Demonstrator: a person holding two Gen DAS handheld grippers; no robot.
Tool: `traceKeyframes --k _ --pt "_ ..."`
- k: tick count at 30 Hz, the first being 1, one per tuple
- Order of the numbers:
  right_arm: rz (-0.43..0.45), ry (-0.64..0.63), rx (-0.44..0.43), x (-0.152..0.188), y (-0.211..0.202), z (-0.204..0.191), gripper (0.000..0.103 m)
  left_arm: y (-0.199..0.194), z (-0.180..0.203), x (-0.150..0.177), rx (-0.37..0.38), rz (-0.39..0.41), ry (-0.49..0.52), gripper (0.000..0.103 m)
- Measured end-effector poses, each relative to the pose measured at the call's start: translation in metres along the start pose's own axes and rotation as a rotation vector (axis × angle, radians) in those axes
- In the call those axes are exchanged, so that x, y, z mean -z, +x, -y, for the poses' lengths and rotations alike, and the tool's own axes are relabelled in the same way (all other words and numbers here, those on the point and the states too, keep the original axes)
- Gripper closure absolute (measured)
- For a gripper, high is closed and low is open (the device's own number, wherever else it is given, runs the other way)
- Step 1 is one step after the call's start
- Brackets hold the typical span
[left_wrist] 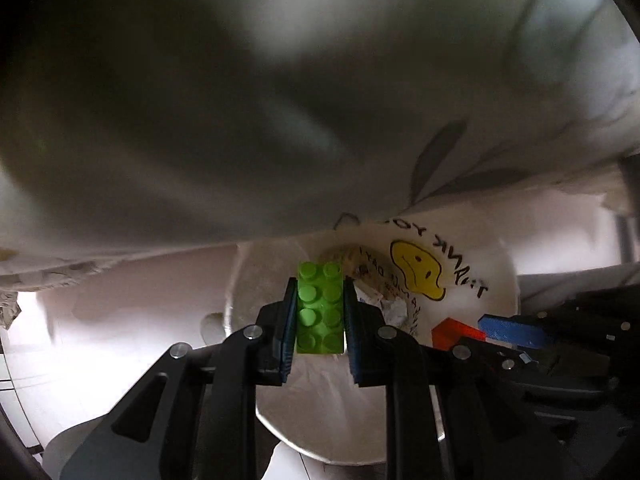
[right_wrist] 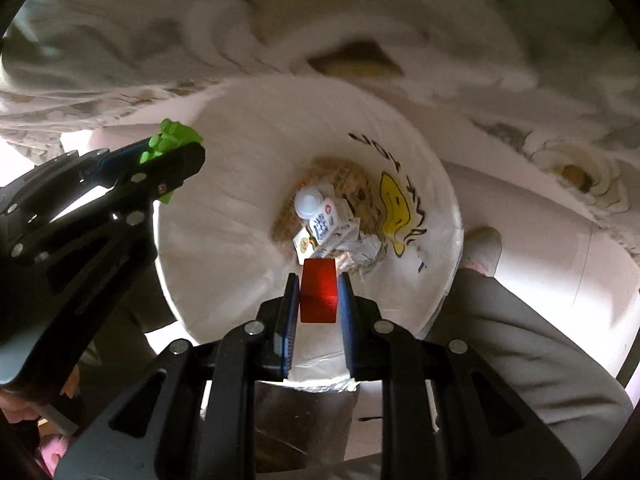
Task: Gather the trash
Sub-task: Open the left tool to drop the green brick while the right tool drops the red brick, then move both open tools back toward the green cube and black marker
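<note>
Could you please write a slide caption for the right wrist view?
Right gripper holds a red block over the bag-lined bin; left gripper brings a green brick.

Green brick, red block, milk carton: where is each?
Green brick (left_wrist: 320, 308): left wrist view, studded face.
Red block (right_wrist: 319, 292): right wrist view, front face.
Milk carton (right_wrist: 326, 224): right wrist view, printed side.

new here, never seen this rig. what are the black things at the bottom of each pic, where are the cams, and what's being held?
No robot arm here: a person holds a pair of hand-held tongs in each hand. A fisheye camera sits on each, looking along its fingers.

Left wrist view: the left tongs are shut on a green toy brick.

Right wrist view: the right tongs are shut on a red block.

Both hang above a bin lined with a white smiley-face bag. Inside lies a small carton with a white cap among crumpled wrappers.
</note>
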State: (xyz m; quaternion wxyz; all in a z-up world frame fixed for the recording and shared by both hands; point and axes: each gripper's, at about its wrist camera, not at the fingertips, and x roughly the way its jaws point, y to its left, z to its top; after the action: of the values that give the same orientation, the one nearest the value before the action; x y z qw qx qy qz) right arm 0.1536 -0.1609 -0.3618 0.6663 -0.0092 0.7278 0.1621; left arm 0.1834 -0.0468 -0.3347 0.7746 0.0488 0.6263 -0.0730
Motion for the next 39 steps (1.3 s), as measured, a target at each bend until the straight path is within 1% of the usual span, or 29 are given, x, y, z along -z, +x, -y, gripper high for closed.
traceKeyframes --k 4,5,6,7,8,10,16,20,25,30,34,36,39 --pt "-0.038 -0.006 0.024 -0.002 0.017 0.003 0.081 0.012 0.001 0.001 -0.015 -0.025 0.003 0.079" --pt "-0.049 -0.017 0.040 -0.002 0.021 0.003 0.081 0.015 0.002 0.002 -0.018 -0.032 0.004 0.073" --pt "-0.053 -0.023 0.054 -0.002 0.024 0.003 0.081 0.019 0.003 0.001 -0.019 -0.038 0.003 0.062" --pt "-0.057 -0.029 0.070 -0.003 0.026 0.003 0.076 0.020 0.004 0.002 -0.025 -0.043 0.004 0.057" --pt "-0.057 -0.031 0.081 -0.003 0.027 0.005 0.068 0.021 0.003 0.001 -0.029 -0.045 0.004 0.050" --pt "-0.048 -0.027 0.084 -0.003 0.028 0.008 0.064 0.023 0.003 0.002 -0.032 -0.051 0.006 0.049" --pt "-0.039 -0.012 0.072 -0.001 0.021 0.016 0.064 0.024 0.005 0.004 -0.030 -0.063 0.001 0.049" --pt "-0.021 -0.017 0.064 0.004 0.012 0.012 0.064 0.017 0.006 0.005 -0.035 -0.052 0.000 0.049" --pt "0.027 -0.031 0.056 0.011 -0.011 0.006 0.064 -0.010 0.008 0.007 -0.030 -0.014 0.007 0.049" --pt "0.106 -0.057 0.047 0.023 -0.056 -0.003 0.064 -0.052 0.009 0.008 -0.023 0.059 0.026 0.049" --pt "0.185 -0.079 0.037 0.032 -0.101 -0.010 0.064 -0.094 0.008 0.006 -0.022 0.133 0.043 0.049" --pt "0.235 -0.091 0.032 0.036 -0.130 -0.014 0.064 -0.123 0.004 0.000 -0.009 0.179 0.041 0.049" --pt "0.301 -0.104 0.029 0.035 -0.170 -0.017 0.064 -0.164 -0.002 -0.012 -0.008 0.249 0.055 0.049"
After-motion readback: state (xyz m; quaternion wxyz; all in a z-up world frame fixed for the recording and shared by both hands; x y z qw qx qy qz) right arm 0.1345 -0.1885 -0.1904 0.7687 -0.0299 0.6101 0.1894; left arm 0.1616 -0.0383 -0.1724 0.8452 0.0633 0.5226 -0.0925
